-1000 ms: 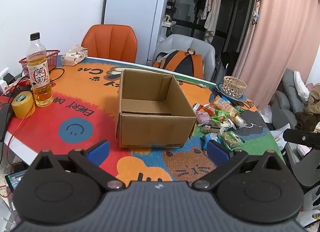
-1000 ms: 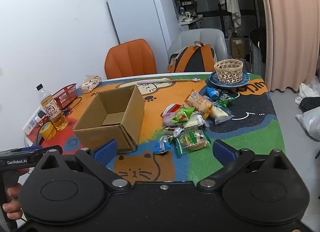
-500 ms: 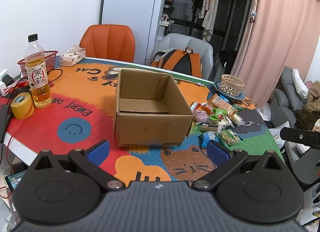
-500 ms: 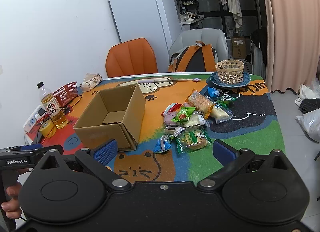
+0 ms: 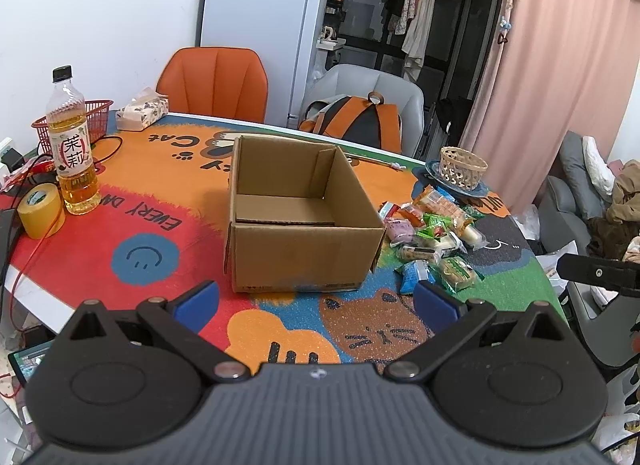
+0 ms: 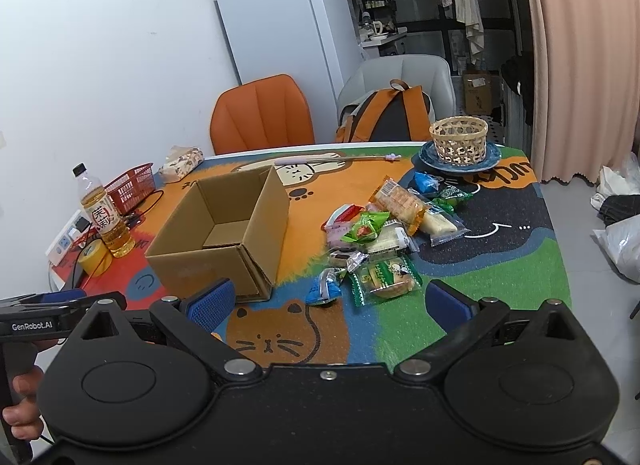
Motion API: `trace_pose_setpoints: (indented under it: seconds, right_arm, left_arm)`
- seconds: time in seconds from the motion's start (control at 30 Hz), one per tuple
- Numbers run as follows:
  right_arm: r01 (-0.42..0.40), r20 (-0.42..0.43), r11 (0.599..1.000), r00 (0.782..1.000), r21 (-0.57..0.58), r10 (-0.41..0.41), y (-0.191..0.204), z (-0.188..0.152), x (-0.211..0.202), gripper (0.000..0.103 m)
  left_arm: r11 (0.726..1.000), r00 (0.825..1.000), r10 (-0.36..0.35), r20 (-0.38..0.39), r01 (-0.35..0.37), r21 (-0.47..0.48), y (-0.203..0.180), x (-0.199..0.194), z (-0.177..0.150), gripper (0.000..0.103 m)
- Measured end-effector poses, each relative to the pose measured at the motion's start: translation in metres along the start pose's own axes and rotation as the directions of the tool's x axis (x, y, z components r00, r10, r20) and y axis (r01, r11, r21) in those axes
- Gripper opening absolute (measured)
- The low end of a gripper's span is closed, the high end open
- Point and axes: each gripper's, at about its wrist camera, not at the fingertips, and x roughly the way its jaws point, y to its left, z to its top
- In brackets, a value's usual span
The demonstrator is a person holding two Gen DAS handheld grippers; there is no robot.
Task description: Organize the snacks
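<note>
Both grippers spread and empty over the near edge of the table, box waiting, snacks not yet touched.

The left gripper (image 5: 316, 301) and right gripper (image 6: 330, 301) each hold their blue pads wide apart with nothing between them. The cardboard box (image 6: 224, 229) stands upright and open-topped on the cat-print mat (image 6: 480, 277), seemingly empty, though its near floor is hidden by the wall. The snack pile (image 6: 384, 233) lies just right of the box, running from near to far toward the wicker basket (image 6: 459, 139). To start well, I would take the nearest loose packets first, the small blue packet (image 6: 325, 289) or the green-wrapped cake (image 6: 386, 275), closing across the short width. The green one's long axis runs roughly left to right; the long orange cracker pack (image 6: 400, 199) lies diagonally, far-left to near-right.
</note>
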Motion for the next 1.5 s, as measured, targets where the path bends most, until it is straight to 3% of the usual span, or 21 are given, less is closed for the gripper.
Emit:
trace_pose_setpoints:
  seconds: [1.5]
  right_arm:
    - [-0.006,0.017,1.0,1.0,-0.017,0.006,-0.0018,0.0007,-0.0028,0.103]
  left_arm:
    - [1.0,1.0,0.002,0.004,-0.002,-0.004,0.0019,-0.0008,0.0013,0.103]
